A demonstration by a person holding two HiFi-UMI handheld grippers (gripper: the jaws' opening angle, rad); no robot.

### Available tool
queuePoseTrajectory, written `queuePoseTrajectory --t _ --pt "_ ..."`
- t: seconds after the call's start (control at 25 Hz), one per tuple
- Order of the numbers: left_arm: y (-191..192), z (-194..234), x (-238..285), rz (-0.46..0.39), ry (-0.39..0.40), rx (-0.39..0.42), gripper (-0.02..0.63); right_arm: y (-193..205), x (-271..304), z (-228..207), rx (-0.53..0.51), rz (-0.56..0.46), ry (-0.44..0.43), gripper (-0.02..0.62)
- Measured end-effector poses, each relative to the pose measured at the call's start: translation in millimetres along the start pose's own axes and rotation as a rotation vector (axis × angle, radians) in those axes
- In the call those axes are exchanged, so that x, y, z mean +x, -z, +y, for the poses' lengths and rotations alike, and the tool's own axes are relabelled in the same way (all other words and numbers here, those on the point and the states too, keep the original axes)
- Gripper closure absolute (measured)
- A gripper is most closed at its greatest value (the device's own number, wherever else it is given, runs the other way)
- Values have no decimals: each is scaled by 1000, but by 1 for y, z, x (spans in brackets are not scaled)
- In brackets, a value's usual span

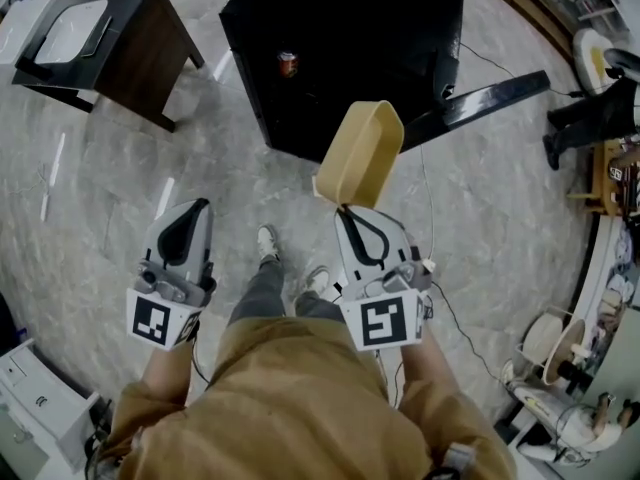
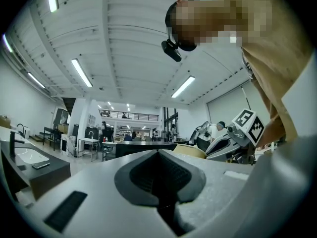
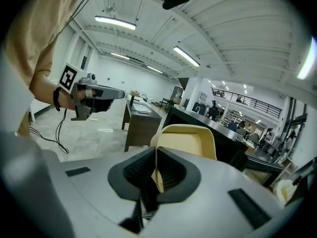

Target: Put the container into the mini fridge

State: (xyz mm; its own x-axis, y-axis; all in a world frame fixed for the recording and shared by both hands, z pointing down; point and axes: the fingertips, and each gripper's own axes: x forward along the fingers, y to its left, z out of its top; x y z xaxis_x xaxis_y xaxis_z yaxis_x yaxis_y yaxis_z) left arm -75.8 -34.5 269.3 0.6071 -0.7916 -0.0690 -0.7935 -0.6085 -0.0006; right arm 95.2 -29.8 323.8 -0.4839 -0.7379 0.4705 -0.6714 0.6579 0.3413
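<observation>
Tan cloth of the person's shirt [image 1: 300, 418] fills the bottom of the head view, and both arms reach forward from it. Straight ahead of the right gripper [image 1: 345, 211] sticks the pale yellow, round-cornered plastic container [image 1: 362, 153], held in the air above the floor. The jaws are pressed together on one thin wall at its near end. In the right gripper view that wall stands edge-on between the black ribbed pads [image 3: 173, 175], and the rest of the tub rises just beyond them, a little to the right.

The container's long axis carries on from the line of the jaws, away from the person, leaning slightly rightward in the head view. A rimmed hollow seems to show at the far end, turned up and away. That far end overlaps the near edge of the black box-shaped mini fridge [image 1: 340, 28], which lies beyond it. A small red can [image 1: 287, 63] stands on the fridge top, and a long black slab [image 1: 490, 96] juts from its right corner.

Well apart to the left, the left gripper [image 1: 198, 206] is level beside the right one, its jaws closed together on nothing. Farther left stands a dark brown table [image 1: 140, 53] bearing a white basin, on the grey marbled floor [image 1: 100, 218].
</observation>
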Motion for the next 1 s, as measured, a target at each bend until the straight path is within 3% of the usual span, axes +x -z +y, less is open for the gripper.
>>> queuePoseTrajectory --t 1.0 --pt "58 24 51 38 89 -71 606 56 100 -7 -32 63 -5 588"
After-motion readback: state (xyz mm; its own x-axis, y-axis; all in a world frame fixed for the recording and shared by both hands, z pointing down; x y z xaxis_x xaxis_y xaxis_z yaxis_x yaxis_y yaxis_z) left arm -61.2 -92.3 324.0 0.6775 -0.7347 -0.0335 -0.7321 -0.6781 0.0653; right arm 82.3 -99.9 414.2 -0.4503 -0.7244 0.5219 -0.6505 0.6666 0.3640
